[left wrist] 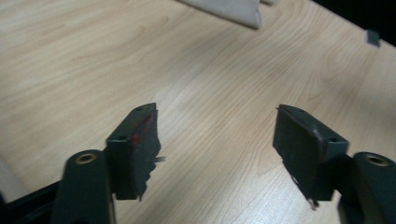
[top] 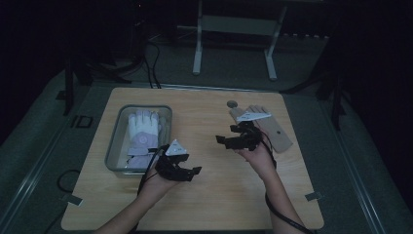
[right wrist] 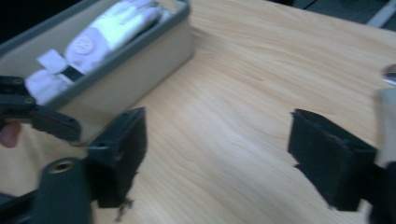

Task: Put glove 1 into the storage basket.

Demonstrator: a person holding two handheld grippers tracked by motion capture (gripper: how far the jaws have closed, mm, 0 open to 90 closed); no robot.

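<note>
Both grippers, left gripper (top: 187, 171) and right gripper (top: 228, 140), are hovering wide open and empty over the wooden table (top: 214, 195), the white fabric glove (top: 142, 130) lying stowed in the left grey rectangular tray (top: 114, 141).

Centre lane: bare table (top: 214, 170) between left gripper (top: 187, 173) and right gripper (top: 229, 140).
Left block: bin (top: 113, 146), holding glove (top: 142, 131).
Right block: flat beige piece (top: 280, 134) beyond right gripper.

The high view is looking forward and down on the whole table (top: 219, 195). The left gripper view is skimming close over bare wood. The right gripper view is facing the bin (right wrist: 140, 60) at 11 o'clock, sharing it with the high view (top: 117, 141).
</note>
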